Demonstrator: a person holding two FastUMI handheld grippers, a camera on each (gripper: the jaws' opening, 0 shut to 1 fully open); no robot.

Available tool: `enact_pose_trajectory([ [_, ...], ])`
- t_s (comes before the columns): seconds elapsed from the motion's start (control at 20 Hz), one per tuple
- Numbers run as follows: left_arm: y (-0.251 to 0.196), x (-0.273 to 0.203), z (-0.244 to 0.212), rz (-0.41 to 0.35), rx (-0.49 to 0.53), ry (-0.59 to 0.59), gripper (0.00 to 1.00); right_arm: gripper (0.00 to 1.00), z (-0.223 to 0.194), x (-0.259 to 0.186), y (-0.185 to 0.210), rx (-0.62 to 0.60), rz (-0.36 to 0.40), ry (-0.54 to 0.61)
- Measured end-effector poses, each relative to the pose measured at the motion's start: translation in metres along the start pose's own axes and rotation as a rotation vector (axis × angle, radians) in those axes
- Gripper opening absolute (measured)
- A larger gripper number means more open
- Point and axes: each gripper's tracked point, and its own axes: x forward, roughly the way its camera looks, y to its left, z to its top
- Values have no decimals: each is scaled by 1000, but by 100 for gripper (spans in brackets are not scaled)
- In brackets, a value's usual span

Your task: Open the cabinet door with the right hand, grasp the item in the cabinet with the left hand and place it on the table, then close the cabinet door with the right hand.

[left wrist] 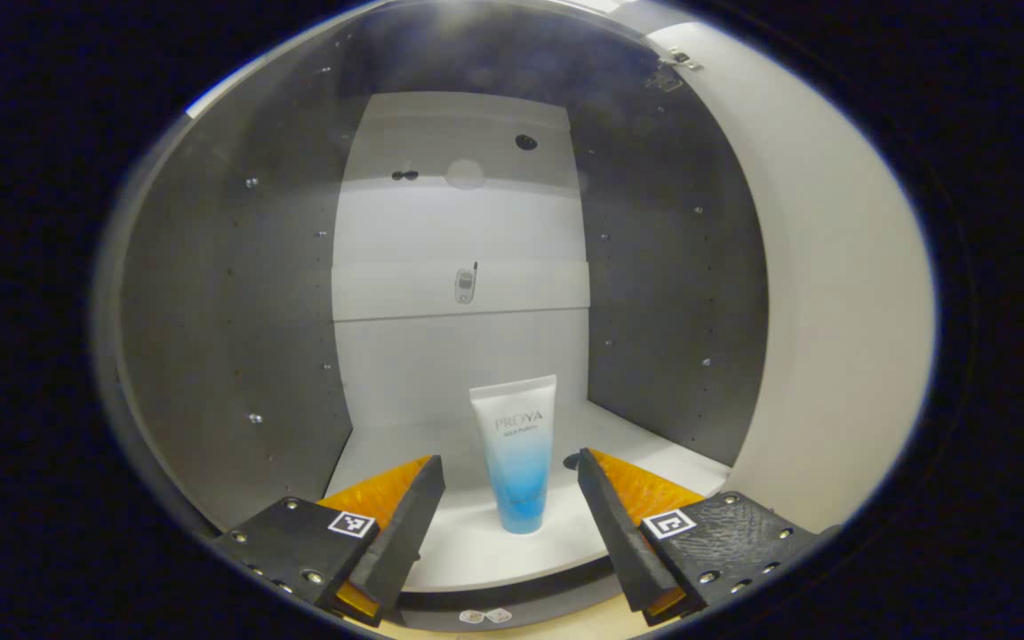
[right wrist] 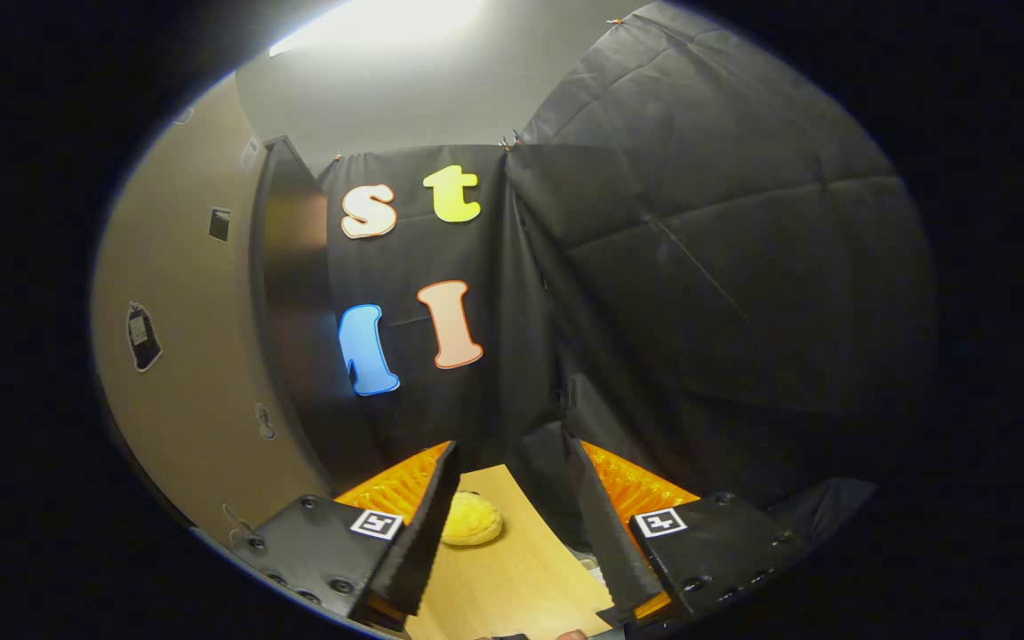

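The left hand-held gripper (left wrist: 510, 511) is being held released, its fingers spread wide at the front edge of the cabinet floor (left wrist: 654, 462), with the tube (left wrist: 516, 453) framed between them but not touched by either. The tube is being seen standing upright on its cap, close to the front edge of that floor and roughly midway between the dark side walls (left wrist: 236, 356), well clear of the pale back panel (left wrist: 463, 356). The cabinet door (left wrist: 832, 293) is being kept swung open at the right of the left gripper view.

The tube is judged to be light, soft-walled plastic with a smooth, somewhat slippery skin; a hard squeeze would probably dent it or tip it on its narrow base. A hold across the lower body, just above the cap, is judged steadiest.

In the right gripper view, the right hand-held gripper (right wrist: 512, 524) is likewise being held released and empty above the tabletop (right wrist: 512, 578), where a yellow fuzzy object (right wrist: 472, 520) is lying just beyond the fingers.
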Motion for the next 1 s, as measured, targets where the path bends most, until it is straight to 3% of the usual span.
enact_pose_trajectory([
  [0.1,0,11,-8,-8,-26,15,93,100,3,0,-5,-4,-27,-8],
  [0.2,1,19,-10,-8,-46,20,93,92,2,7,-12,7,-56,-13],
  [0.25,1,22,-11,-8,-52,22,94,98,2,7,-10,21,-59,-10],
  [0.3,2,24,-12,-6,-48,24,93,92,3,7,-10,35,-65,-10],
  [0.4,3,27,-13,1,-45,21,89,98,2,9,-7,53,-62,-5],
  [0.45,0,29,-13,-10,-49,22,73,98,1,8,-6,57,-63,3],
  [0.6,-3,30,-14,-16,-50,19,75,98,0,7,-11,41,-78,0],
  [0.7,-6,35,-16,-45,-52,25,45,98,-2,7,-14,37,-84,11],
  [0.8,-6,32,-16,-51,-50,25,48,98,-3,5,-12,44,-86,17],
  [1.0,-4,28,-13,-53,-27,23,46,98,-3,3,-17,9,-104,14],
])
